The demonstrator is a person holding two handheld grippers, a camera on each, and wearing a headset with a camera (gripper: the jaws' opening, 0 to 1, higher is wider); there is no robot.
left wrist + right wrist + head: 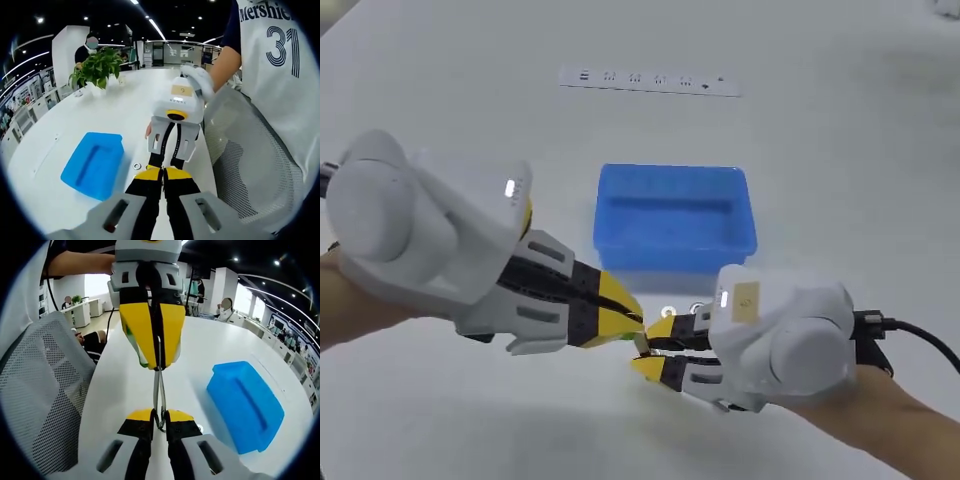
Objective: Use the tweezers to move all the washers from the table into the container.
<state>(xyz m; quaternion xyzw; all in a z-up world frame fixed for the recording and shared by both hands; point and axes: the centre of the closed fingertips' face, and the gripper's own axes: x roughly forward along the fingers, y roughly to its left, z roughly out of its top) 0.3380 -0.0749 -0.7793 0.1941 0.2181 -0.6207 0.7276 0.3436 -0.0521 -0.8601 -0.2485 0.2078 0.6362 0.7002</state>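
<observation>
While meeting tip to tip, pinching the tweezers (pixel 159 390) at both ends with left gripper (pixel 158 364) and right gripper (pixel 160 416) jaws, near washers (pixel 668 313) by the blue container (pixel 675 255).

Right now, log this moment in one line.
left gripper: shut on thin metal tweezers | right gripper: shut on same tweezers | small metal washers: on white table

blue container (pixel 675 215), white table (pixel 840 140), silver tweezers (pixel 160 385), yellow-tipped left tongs (pixel 162 173).

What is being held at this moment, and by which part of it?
The thin metal tweezers, gripped at both ends: the right tongs pinch one end, the left tongs the opposite end.
</observation>
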